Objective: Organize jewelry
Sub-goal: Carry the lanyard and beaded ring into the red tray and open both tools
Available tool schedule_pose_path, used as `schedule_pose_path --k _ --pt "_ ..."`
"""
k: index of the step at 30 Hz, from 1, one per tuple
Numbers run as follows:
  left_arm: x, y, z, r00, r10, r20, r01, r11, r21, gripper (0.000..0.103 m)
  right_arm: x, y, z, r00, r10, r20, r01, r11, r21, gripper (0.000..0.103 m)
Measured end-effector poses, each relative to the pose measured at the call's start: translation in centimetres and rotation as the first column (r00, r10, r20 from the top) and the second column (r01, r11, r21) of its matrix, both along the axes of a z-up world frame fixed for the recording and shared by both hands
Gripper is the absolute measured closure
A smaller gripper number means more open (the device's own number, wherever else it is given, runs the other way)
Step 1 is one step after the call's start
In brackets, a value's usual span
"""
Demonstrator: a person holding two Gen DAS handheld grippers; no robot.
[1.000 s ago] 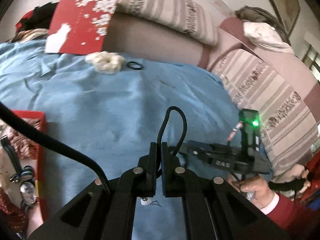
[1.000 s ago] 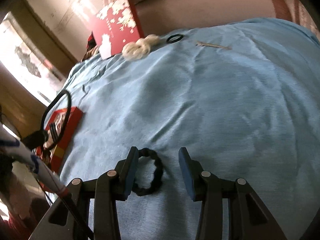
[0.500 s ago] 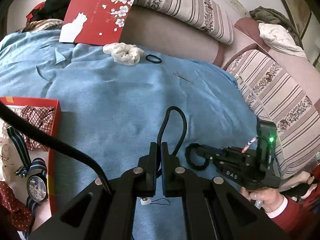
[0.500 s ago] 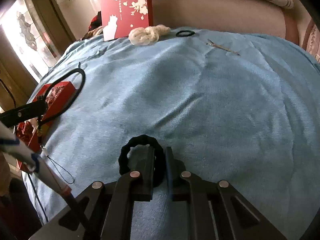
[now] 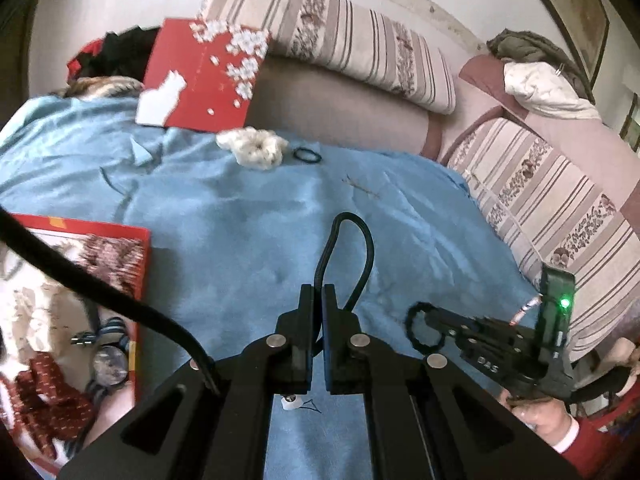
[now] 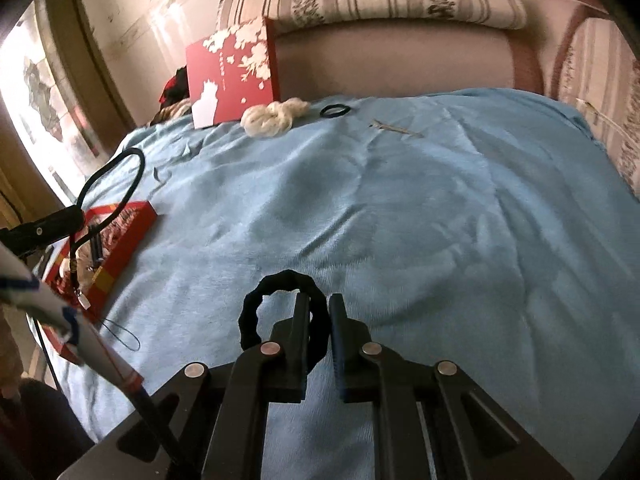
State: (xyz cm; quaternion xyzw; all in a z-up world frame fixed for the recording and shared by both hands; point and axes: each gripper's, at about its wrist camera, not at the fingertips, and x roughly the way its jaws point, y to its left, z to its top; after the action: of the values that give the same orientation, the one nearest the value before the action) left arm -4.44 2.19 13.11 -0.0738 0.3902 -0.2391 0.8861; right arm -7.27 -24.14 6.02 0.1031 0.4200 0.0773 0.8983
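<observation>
Between my right gripper's (image 6: 319, 312) fingers sits a black scrunchie (image 6: 256, 304), pinched by its right side so the loop stands up and leans to the left, clear of the blue blanket (image 6: 420, 220). The jaws have just been closing and the pads now press on the band. From the left wrist view I see the same gripper (image 5: 434, 320) low on the right, the scrunchie (image 5: 416, 330) hanging off its tip, and the hand (image 5: 536, 416) on the handle in a red sleeve with a white cuff.

My left gripper (image 5: 318, 300) has its jaws together on a black cord (image 5: 352, 248), which loops up above the fingertips and comes back down beside them. A small white tag on a thin string (image 5: 294, 403) lies on the blanket just under that gripper.

At the left edge lies an open red box (image 5: 140, 280) with a watch (image 5: 109, 366) and patterned cloth pieces inside; in the right wrist view the box (image 6: 124, 240) sits at the left, near the left gripper (image 6: 68, 216) and its cord.

Far across the blanket, a cream scrunchie (image 6: 272, 116) lies against the foot of a red lid with white blossoms and a cat (image 6: 232, 76), which leans on the sofa back. Just to its right is a thin black hair band (image 6: 335, 110), and further right a slim hairpin (image 6: 396, 129), all well apart from what I hold. Striped cushions (image 5: 360, 48) line the far and right sides.
</observation>
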Motion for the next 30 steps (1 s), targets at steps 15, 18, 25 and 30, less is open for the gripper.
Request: schedule_pose_path --k 15,18,25,30 --pt "-1.4 13.1 2.8 0.968 0.243 0.057 -0.237 0.968 -0.087 0.1 -2.5 8.3 6.2 0.994 0.098 0.055 -0.097 0.995 -0.033 0.092" --pt "-0.6 16.0 3.3 0.952 0.302 0.054 -0.296 0.95 -0.097 0.1 -2.0 11.4 7.1 0.986 0.152 0.064 -0.149 0.988 -0.047 0.092" --pt "2.2 22.5 2.8 0.9 0.436 0.032 -0.435 0.9 -0.018 0.1 -0.2 18.1 7.6 0.961 0.268 0.069 -0.267 0.963 -0.024 0.092" --pt "4.6 26.7 -0.3 0.867 0.493 -0.067 -0.496 0.867 -0.046 0.1 2.4 23.0 5.9 0.943 0.331 0.019 -0.332 0.943 0.021 0.092"
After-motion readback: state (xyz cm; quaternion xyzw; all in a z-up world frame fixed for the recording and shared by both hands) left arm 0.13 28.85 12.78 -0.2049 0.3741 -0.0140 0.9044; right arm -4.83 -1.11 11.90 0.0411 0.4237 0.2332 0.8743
